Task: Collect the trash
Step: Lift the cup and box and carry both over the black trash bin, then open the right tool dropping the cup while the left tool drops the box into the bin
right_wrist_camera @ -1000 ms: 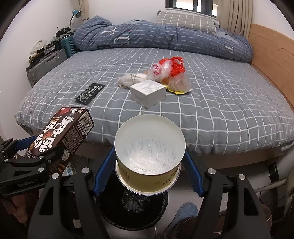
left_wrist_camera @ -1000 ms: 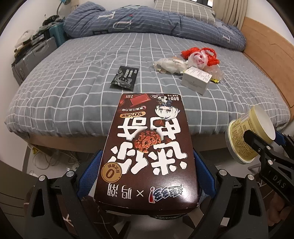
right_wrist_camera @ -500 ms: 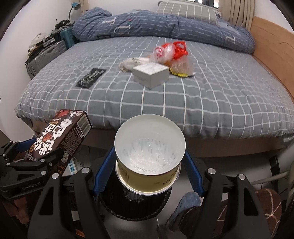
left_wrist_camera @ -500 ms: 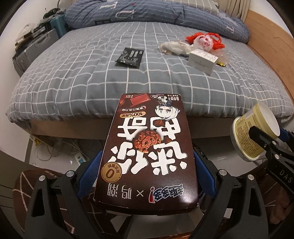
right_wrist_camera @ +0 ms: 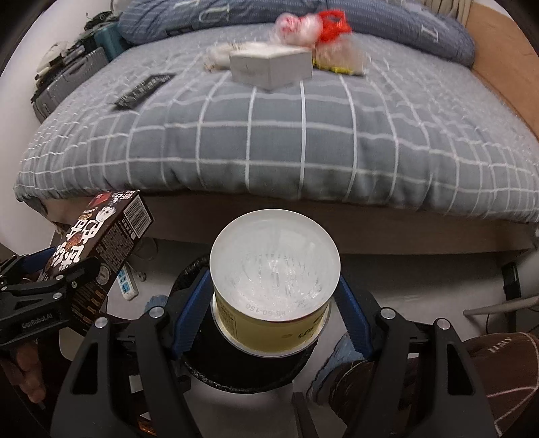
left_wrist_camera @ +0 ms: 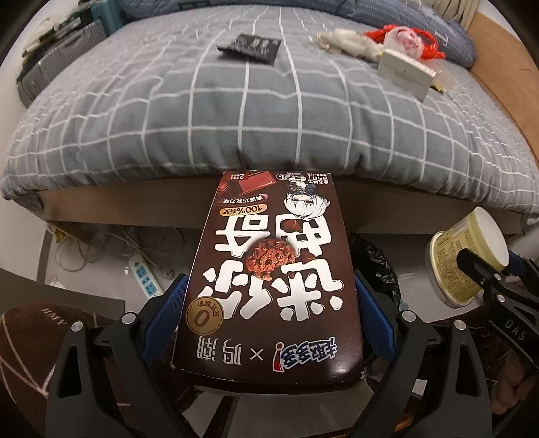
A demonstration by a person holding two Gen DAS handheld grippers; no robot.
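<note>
Box [left_wrist_camera: 273, 279] of chocolate snacks fills the left wrist view, clamped flat between the blue pads of the left gripper [left_wrist_camera: 271, 296]. Its dark brown face carries large white Chinese characters, a cartoon face with white hair, a round cookie picture, a gold badge reading "100%" with more characters, and a gold circle with a "0". In the right wrist view the same box shows a barcode on its end and dense small print on its side, too small to read, and the left gripper's black arm reads "GenRobot.AI".

The right gripper [right_wrist_camera: 274, 303] is closed on a yellow cup [right_wrist_camera: 273, 296], pads pressing its sides, its open white mouth facing away from the camera. Printed near its rim is "BE-60-150"; other lettering on the wall is cut off. Directly below this gripper stands a bin [right_wrist_camera: 242, 374] lined with a black bag. From the left gripper, the cup sits to the right, and the right gripper's arm shows "DAS".

Beyond both grippers lies a bed [left_wrist_camera: 256, 111] with a grey checked cover. On it, far ahead, rest a black packet [left_wrist_camera: 251, 47], a white carton [right_wrist_camera: 271, 65], crumpled pale wrapping [left_wrist_camera: 347, 42] and a red bag [right_wrist_camera: 331, 23]. A power strip [left_wrist_camera: 145, 274] lies on the floor under the bed edge.
</note>
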